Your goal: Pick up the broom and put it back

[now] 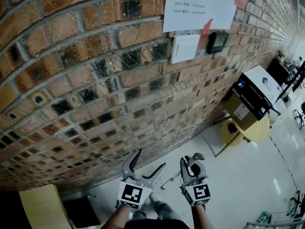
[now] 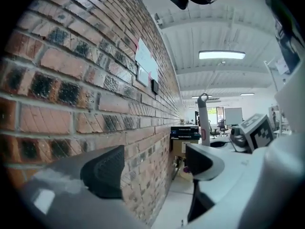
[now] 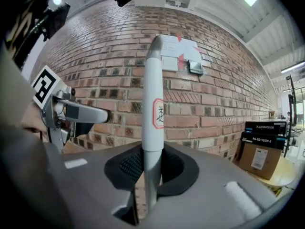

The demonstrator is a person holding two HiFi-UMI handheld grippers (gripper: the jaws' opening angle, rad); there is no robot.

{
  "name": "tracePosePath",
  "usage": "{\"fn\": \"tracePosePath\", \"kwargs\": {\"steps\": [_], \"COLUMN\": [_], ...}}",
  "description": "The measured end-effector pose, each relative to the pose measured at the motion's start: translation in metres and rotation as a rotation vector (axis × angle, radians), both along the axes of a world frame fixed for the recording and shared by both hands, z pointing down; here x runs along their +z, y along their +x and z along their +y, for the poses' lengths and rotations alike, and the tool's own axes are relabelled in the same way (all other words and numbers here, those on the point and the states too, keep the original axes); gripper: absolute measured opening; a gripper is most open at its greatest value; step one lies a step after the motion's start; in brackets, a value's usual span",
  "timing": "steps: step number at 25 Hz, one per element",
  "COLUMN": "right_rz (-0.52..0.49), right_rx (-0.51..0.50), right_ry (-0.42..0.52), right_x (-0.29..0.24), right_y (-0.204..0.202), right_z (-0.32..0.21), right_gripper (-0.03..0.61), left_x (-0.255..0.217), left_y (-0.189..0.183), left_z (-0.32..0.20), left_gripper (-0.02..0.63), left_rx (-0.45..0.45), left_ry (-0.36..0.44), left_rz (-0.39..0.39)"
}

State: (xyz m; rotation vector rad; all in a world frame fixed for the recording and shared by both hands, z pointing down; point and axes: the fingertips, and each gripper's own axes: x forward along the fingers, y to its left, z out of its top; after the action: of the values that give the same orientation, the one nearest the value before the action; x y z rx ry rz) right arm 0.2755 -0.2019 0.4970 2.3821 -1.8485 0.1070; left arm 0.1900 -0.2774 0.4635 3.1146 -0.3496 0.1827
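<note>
right gripper (image 3: 151, 165): 2 jaws clamped on pale grey tubular broom handle (image 3: 153, 94) | axis upright, facing red brick wall (image 3: 214, 94) | left gripper (image 2: 152, 167): agape, empty, alongside that wall

Brick wall (image 1: 95, 80), pale floor (image 1: 248, 185), ceiling lights (image 2: 221, 55)
</note>
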Motion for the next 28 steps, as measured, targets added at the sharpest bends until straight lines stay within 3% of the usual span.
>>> {"fn": "tracePosePath", "kwargs": {"steps": [5, 12, 18, 22, 28], "right_rz": [-0.044, -0.126, -0.216, -0.275, -0.316], "right_rx": [-0.011, -0.035, -0.015, -0.007, -0.037], "right_ry": [-0.13, -0.349, -0.502, -0.545, -0.477], "right_x": [0.072, 0.199, 0.293, 0.335, 0.345], "right_y": [0.011, 0.013, 0.014, 0.015, 0.029], "right_z": [-0.001, -0.004, -0.014, -0.033, -0.096], "right_gripper": [0.052, 0.051, 0.051, 0.051, 0.052], "left_x": [0.052, 0.129, 0.168, 0.19, 0.205], "left_y": [0.019, 0.025, 0.013, 0.004, -0.004], "left_z": [0.008, 0.005, -0.003, -0.013, -0.031], "left_gripper": [0.405, 0.403, 0.397, 0.397, 0.397], "left_rx": [0.054, 0.039, 0.009, -0.029, -0.082], "left_ry": [-0.038, -0.107, -0.143, -0.167, -0.187], "left_rz": [-0.079, -0.163, -0.219, -0.256, -0.273]}}
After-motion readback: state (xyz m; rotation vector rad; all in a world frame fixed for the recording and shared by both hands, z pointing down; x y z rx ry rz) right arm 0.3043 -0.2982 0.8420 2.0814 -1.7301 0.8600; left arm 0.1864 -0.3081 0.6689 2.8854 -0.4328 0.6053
